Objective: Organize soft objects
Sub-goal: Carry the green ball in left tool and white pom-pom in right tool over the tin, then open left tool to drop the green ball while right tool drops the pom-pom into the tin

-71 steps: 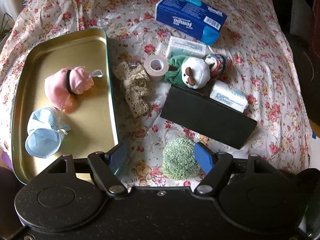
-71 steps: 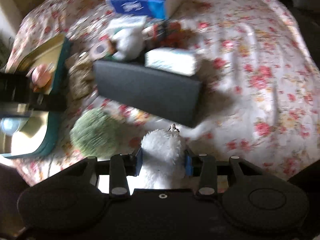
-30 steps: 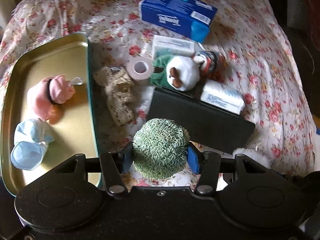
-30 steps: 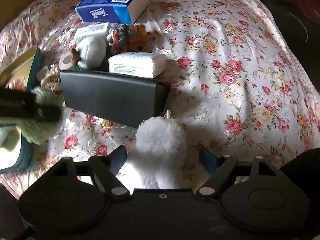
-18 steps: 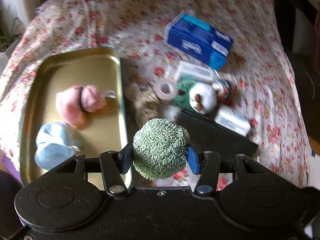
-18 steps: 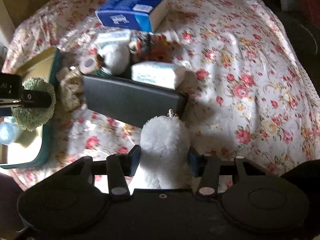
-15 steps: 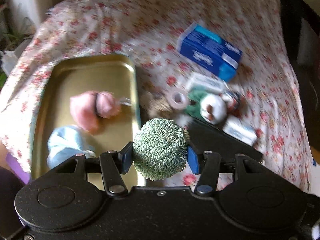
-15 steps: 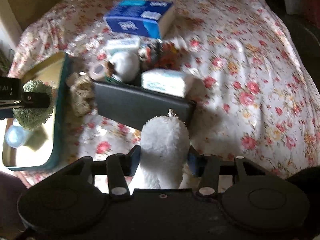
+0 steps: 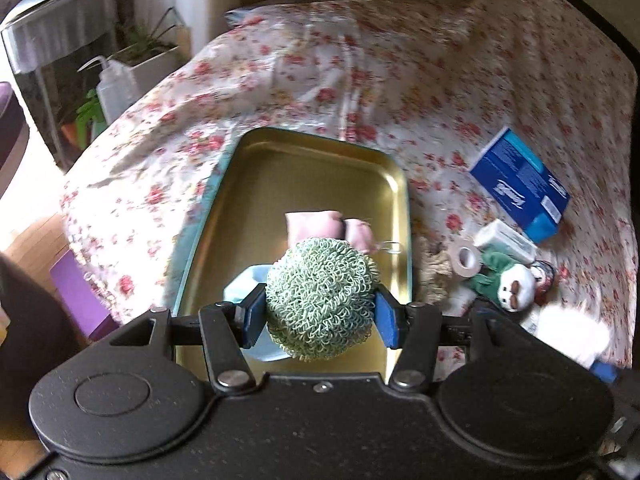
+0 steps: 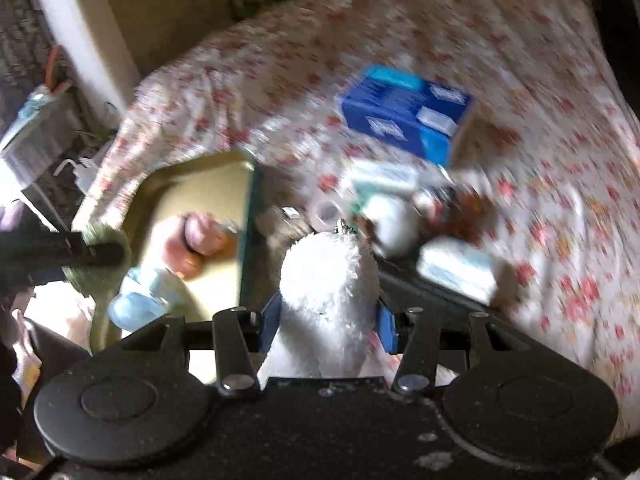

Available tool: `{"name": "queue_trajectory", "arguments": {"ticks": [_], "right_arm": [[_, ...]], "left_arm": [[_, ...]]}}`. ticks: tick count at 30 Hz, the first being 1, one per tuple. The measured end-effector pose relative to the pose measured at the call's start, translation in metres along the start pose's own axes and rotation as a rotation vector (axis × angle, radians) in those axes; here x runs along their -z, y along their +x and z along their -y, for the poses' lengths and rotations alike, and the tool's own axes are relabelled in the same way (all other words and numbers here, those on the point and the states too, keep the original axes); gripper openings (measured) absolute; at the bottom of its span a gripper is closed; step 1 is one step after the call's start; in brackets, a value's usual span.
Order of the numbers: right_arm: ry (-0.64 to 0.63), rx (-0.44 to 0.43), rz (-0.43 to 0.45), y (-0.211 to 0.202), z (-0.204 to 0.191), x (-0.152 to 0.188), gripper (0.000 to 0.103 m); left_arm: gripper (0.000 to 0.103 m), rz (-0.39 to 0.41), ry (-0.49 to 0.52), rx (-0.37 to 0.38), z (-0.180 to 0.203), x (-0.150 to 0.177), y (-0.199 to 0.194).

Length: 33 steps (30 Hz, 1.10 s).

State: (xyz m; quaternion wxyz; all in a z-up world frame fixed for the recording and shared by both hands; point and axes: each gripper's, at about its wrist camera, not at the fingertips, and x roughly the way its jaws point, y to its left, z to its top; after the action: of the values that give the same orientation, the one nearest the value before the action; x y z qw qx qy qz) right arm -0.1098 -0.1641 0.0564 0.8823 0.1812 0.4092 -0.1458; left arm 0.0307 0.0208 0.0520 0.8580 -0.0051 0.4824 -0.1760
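Note:
My left gripper point(image 9: 320, 314) is shut on a green knitted ball point(image 9: 322, 298) and holds it above the gold metal tray point(image 9: 304, 160). In the tray lie a pink soft toy point(image 9: 316, 226) and a light blue soft thing point(image 9: 244, 286), partly hidden behind the ball. My right gripper point(image 10: 328, 320) is shut on a white fluffy pom-pom point(image 10: 330, 276), held above the bed to the right of the tray point(image 10: 208, 180). The left gripper with the green ball point(image 10: 100, 256) shows at the left of the right wrist view.
On the flowered bedspread point(image 9: 400, 60) right of the tray lie a beige lace piece point(image 9: 434, 272), a tape roll point(image 9: 464, 258), a snowman toy point(image 9: 514, 288), white tissue packs point(image 9: 506, 238), a blue tissue box point(image 9: 520, 184) and a black case point(image 10: 432, 296). Plants and floor lie beyond the bed's left edge.
My left gripper has carried the green ball left, over the tray. My right gripper, shut on the white pom-pom after reopening, has lifted it and moved left toward the tray.

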Motion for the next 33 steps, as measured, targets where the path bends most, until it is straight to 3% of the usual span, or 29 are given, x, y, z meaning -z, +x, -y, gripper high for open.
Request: {"name": "queue_trajectory", "arguments": {"ticks": [6,11,19,33], "right_arm": [[-0.076,-0.034,0.048,-0.003,-0.036,-0.029,0.049],[-0.129,-0.072,0.037,-0.004,-0.065,-0.038,0.049],[-0.187,-0.103,-0.016,0.005,-0.085,-0.029,0.049],[-0.166,-0.124,-0.068,0.032,-0.086,-0.029,0.049]], "left_arm": [[0.052,0.003,-0.104,-0.007,-0.031,-0.01,-0.001],[0.052,0.033,-0.139,-0.039,-0.039,-0.022,-0.001],[0.052,0.087,-0.125,-0.093,-0.03,-0.047,0.007],[0.053,0.081,-0.074,-0.216,-0.03,-0.064,0.05]]}}
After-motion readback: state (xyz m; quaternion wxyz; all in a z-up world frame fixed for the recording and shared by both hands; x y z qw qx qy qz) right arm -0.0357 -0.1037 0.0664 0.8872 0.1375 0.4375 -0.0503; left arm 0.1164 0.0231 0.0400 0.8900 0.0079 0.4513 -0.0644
